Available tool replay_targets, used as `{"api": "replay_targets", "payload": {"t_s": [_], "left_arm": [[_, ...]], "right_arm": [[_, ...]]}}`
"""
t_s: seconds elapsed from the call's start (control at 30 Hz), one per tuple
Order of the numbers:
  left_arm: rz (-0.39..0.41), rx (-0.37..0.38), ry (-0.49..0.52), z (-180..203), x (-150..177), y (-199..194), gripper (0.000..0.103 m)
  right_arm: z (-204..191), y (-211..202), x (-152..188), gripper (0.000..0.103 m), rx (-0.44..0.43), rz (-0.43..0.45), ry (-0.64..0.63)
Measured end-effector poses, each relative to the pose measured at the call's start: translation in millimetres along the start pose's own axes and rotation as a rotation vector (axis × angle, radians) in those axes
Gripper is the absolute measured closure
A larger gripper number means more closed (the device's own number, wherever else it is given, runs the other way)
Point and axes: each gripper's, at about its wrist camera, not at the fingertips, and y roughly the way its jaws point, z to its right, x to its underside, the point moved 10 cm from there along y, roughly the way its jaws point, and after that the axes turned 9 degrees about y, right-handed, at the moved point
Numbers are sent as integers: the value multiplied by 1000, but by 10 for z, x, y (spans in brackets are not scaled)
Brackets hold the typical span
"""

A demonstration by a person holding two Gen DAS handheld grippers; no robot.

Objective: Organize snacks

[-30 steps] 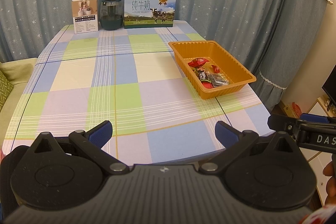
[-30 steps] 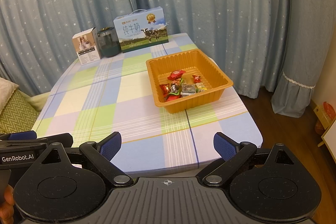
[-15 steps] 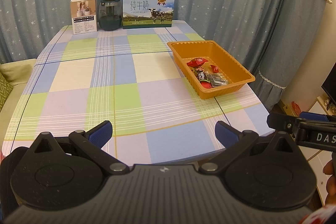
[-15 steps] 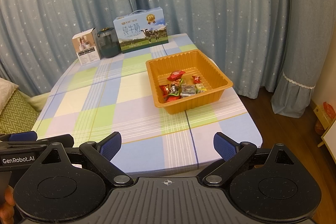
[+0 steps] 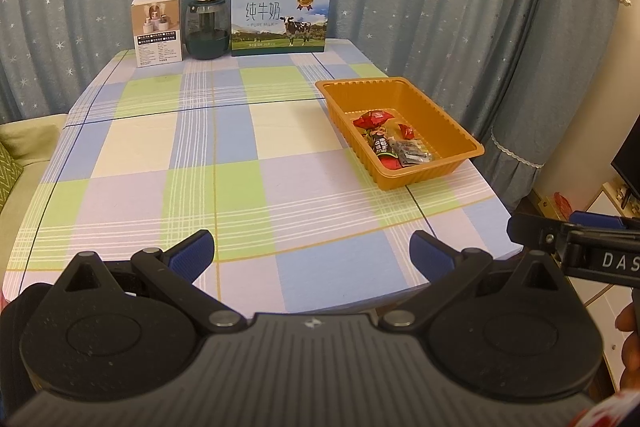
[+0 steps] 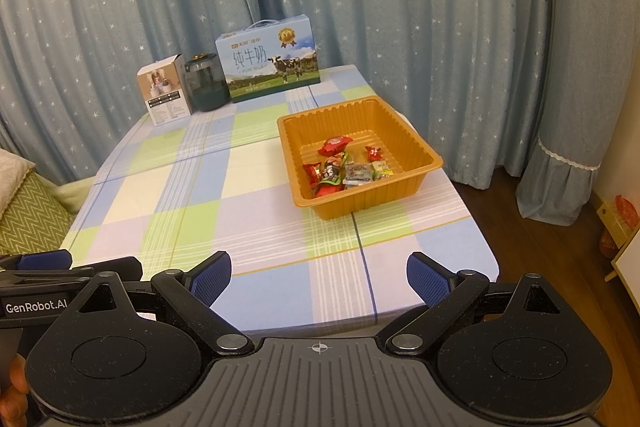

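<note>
Both my tongs, left and right, spread apart, empty, at near table edge. Snacks piled in tray; table looks bare elsewhere. Probably finished; retreat level, avoid tray.

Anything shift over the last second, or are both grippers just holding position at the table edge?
Barely anything changed. The left gripper drifted very slightly, so its view of the table shifted a touch; nothing was grasped or released. The right gripper held its pose. Both stay open and empty at the near edge. The orange tray with its snacks has not moved.
</note>
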Motion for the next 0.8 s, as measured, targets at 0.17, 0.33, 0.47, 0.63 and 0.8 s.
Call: {"api": "replay_targets", "payload": {"t_s": [0.17,0.33,0.47,0.63,0.8], "left_arm": [[0,2,2,12,-10,5,0],[-2,5,1,11,-8,4,0],[-3,8,0,3,-5,11,0],[0,12,3,-2,2,13,0],[22,14,0,-29,1,-8,0]], "right_arm": [[0,0,1,9,0,-1,0],[-2,1,2,9,0,-1,1],[1,1,2,9,0,-1,1],[-1,0,0,9,0,0,1],[17,9,-11,9,-1,4,7]]}}
